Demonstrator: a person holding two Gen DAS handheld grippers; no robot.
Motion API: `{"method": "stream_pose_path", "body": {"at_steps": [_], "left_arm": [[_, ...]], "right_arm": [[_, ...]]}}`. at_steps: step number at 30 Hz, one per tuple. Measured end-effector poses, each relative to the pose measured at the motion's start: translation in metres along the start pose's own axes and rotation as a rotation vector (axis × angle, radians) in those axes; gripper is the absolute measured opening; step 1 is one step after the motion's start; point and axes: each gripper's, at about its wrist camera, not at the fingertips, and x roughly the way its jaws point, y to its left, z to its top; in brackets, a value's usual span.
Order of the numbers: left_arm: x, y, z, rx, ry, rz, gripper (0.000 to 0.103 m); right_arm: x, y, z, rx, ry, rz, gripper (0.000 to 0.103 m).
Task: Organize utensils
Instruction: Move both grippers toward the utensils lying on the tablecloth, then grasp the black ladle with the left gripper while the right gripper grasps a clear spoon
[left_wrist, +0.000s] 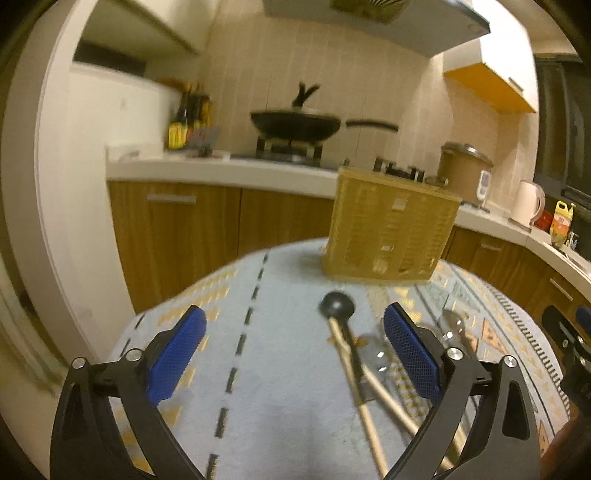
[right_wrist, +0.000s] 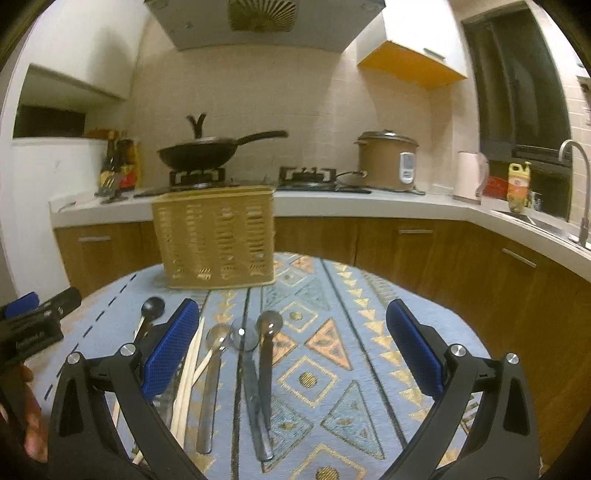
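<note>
The table wore a pale blue woven cloth (right_wrist: 369, 295), plain with dashed black stitching on its left side and patterned with gold and orange triangles on its right; at its far edge stood a yellow slotted utensil basket (right_wrist: 216, 236), upright. Near the front of the cloth the utensils lay side by side, handles toward the holder: a black ladle-like spoon (right_wrist: 152, 308) furthest left, then pale wooden chopsticks (right_wrist: 190, 373), then three metal spoons (right_wrist: 218, 341) with bowls pointing toward the basket. The left gripper (left_wrist: 294, 345) hung over the plain side with its blue pads (left_wrist: 177, 356) spread wide and nothing between them but cloth and the black spoon's bowl beneath; the right gripper (right_wrist: 290, 343) likewise stood fully apart above the metal spoons, holding nothing. Behind the table ran a white counter (right_wrist: 369, 201) over wooden cabinets (right_wrist: 406, 251); a black wok (right_wrist: 199, 153) sat on the gas hob, a brown rice cooker (right_wrist: 388, 160) beside it, a white kettle (right_wrist: 471, 177) further right, and a steel tap (right_wrist: 580, 184) at the sink; the wall was pale tile under a range hood (right_wrist: 262, 22).
</note>
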Motion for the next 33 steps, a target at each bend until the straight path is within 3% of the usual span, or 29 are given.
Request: {"method": "stream_pose_path", "body": {"at_steps": [4, 10, 16, 23, 29, 33], "left_arm": [[0.016, 0.016, 0.007, -0.015, 0.134, -0.086, 0.085], [0.054, 0.016, 0.024, 0.052, 0.346, -0.176, 0.075], [0.104, 0.005, 0.034, 0.047, 0.553, -0.254, 0.066], [0.151, -0.015, 0.047, -0.005, 0.693, -0.327, 0.062], [0.177, -0.035, 0.054, -0.012, 0.75, -0.289, 0.056], [0.187, -0.043, 0.05, -0.017, 0.771, -0.264, 0.052]], "right_arm": [[0.011, 0.004, 0.0, -0.032, 0.066, 0.013, 0.097], [0.037, -0.004, 0.009, -0.004, 0.258, 0.102, 0.096], [0.068, -0.007, 0.035, -0.023, 0.41, 0.196, 0.084], [0.121, -0.01, 0.049, -0.004, 0.597, 0.262, 0.074], [0.17, -0.017, 0.047, 0.088, 0.749, 0.298, 0.065], [0.188, -0.017, 0.044, 0.119, 0.807, 0.303, 0.059]]}}
